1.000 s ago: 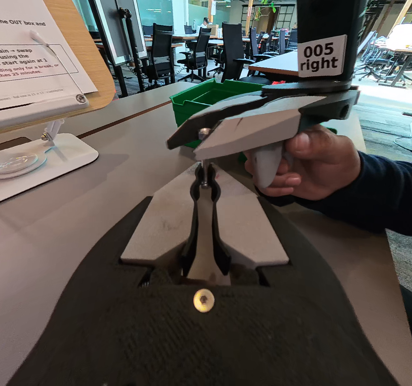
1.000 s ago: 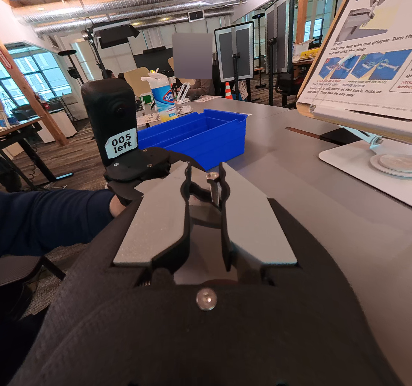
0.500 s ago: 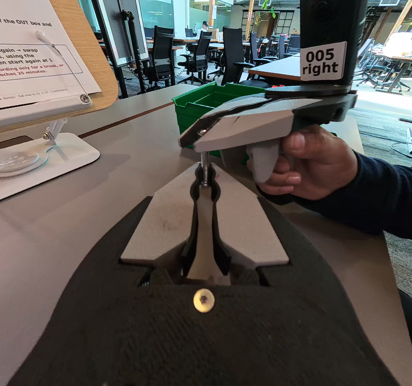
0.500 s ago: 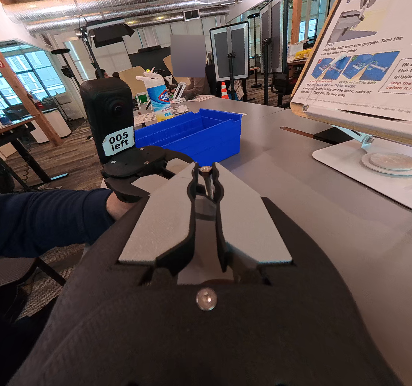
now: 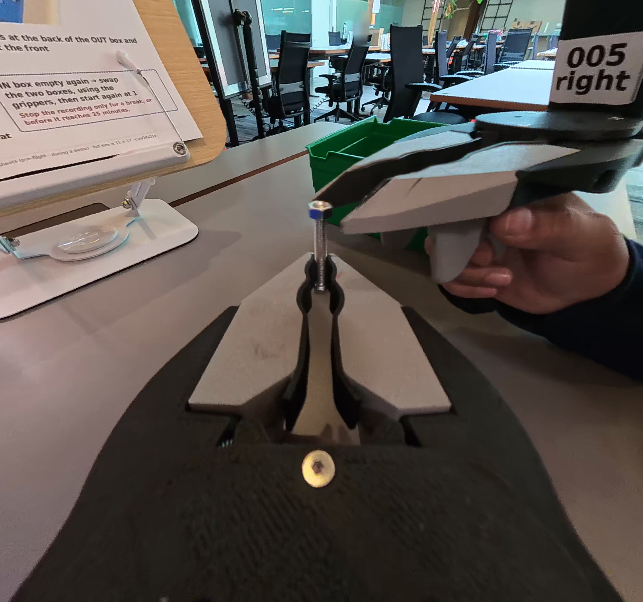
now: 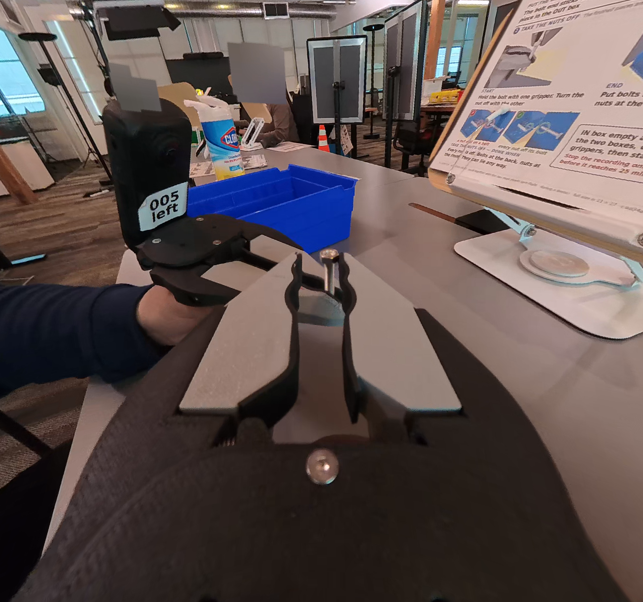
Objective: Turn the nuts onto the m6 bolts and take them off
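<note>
From the left wrist view, the left gripper (image 5: 320,277) is clamped on the lower shank of one bolt (image 5: 320,249) standing upright, its long axis vertical, with one nut (image 5: 319,209) at the top end. The right gripper (image 5: 328,214) sits just beside that nut, to its right — fingers parted. From the right wrist view, the right gripper (image 6: 322,273) brackets the nut (image 6: 328,256) without pinching it — one blue bin (image 6: 278,202) behind.
</note>
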`<state>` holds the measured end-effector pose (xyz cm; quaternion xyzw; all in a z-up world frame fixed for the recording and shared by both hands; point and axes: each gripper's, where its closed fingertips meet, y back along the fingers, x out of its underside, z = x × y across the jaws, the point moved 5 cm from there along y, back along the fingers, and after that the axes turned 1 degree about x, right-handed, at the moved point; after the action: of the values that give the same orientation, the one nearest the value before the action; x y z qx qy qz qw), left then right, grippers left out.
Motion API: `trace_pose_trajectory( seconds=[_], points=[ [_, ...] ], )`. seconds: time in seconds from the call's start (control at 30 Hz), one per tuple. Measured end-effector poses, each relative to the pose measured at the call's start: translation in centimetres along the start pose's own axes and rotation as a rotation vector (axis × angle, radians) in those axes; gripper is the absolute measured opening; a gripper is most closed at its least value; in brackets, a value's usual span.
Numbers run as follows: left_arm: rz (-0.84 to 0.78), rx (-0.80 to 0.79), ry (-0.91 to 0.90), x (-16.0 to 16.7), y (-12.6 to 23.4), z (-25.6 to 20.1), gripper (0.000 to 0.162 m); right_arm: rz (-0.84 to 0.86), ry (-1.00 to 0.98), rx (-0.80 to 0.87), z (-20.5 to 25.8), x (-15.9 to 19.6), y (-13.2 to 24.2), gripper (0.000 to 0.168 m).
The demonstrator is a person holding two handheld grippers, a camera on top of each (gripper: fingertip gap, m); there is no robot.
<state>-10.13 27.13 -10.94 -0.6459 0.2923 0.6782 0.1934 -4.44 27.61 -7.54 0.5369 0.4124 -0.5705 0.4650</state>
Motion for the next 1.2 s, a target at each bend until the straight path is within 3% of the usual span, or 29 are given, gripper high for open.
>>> trace_pose_trajectory(
  seconds=[0.47,0.6,0.73,0.87,0.97,1.2],
  points=[
    [0.003,0.069,-0.039,-0.1,-0.3,-2.0,0.002,0.005,0.018,-0.007,0.5,0.2,-0.3,0.007],
    [0.003,0.043,-0.027,-0.1,-0.2,-1.3,0.002,-0.015,-0.008,0.01,0.0,-0.1,-0.1,0.022],
    [-0.008,0.025,0.01,-0.2,0.1,-0.3,0.002,-0.041,-0.019,0.017,-0.5,-0.5,0.5,0.013],
    [0.0,0.04,0.009,-0.1,0.0,-0.5,0.002,0.01,-0.043,-0.018,-0.3,0.2,-0.1,0.017],
    [0.014,0.057,-0.005,0.1,-0.2,-1.1,0.002,0.026,-0.041,-0.025,-0.1,0.6,-0.3,0.007],
    [0.016,0.063,0.012,0.1,-0.2,-1.0,0.002,0.035,-0.092,-0.032,-0.6,0.6,-0.2,0.006]
  ],
)
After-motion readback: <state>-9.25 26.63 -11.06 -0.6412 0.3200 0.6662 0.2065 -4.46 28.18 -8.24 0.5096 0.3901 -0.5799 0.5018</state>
